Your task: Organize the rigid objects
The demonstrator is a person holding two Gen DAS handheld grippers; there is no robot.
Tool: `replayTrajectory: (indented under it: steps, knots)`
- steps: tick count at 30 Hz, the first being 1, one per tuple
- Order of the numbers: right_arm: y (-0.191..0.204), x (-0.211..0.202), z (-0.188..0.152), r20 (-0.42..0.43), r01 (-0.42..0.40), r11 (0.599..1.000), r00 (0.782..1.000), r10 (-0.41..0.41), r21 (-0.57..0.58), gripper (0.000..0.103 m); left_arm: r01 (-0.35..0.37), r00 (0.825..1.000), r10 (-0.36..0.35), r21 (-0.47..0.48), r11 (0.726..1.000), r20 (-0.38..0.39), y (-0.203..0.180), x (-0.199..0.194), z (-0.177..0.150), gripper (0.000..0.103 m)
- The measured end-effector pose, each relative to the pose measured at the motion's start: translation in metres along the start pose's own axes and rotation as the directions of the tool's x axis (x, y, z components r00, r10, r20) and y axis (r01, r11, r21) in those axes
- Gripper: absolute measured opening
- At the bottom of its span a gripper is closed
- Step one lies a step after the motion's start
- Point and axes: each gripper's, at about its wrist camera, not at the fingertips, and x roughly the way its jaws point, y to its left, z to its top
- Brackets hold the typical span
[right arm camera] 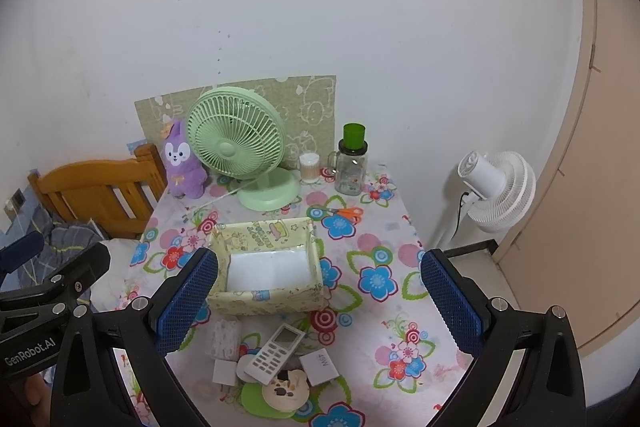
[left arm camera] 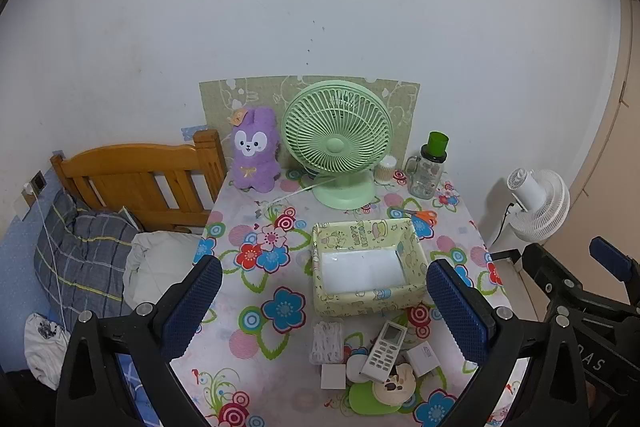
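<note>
Half-hidden round items [right arm camera: 286,393] under remote [right arm camera: 274,349] (details unclear), both grippers [left arm camera: 324,305] [right arm camera: 320,301] wide apart

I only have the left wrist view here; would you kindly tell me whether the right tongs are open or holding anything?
Observer: The right tongs are wide open and hold nothing; the right wrist view shows both blue pads well apart.
Operator: Thank you. What lies ahead of them?
Observer: In that view the remote control lies low between the pads, in front of the patterned box.
Operator: Does my tool appear there?
Observer: Yes, at the left edge: a GenRobot.AI label shows on the housing behind the left tongs.
</note>
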Motion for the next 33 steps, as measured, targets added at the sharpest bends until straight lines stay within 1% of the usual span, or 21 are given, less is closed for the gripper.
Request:
replayTrajectory:
  steps: [3,6,14,18,33]
  knots:
    - [-0.0015,0.0000,0.0002,0.002,-0.001,1.000,1.000,0.001,0.003,0.103,0.003,1.000,-0.003,-0.001,1.000,-0.006,-0.0002,0.0016,0.0010,0.103]
    - [-0.0012,-0.0002,-0.0002,0.003,-0.002,1.000,1.000,0.002,0.003,0.103,0.028,1.000,-0.028,-0.017,0.999,-0.015,-0.0002,0.0029,0.0023,0.103]
    - [-0.0021,-0.0003,-0.0006,0.008,-0.004,1.000,1.000,0.004,0.004,0.103,0.012,1.000,-0.013,-0.015,1.000,-0.011,-0.0003,0.0019,0.0016,0.103]
    - [-0.0012,-0.0028,-0.0001,0.018,-0.011,1.000,1.000,0.011,0.002,0.103,0.026,1.000,-0.027,-0.031,0.999,-0.012,0.0023,0.0012,0.0028,0.103]
    - [-0.0026,0.0005,-0.0006,0.014,-0.007,1.000,1.000,0.007,-0.002,0.103,0.006,1.000,-0.006,-0.007,1.000,-0.003,-0.0043,0.0020,0.0052,0.103]
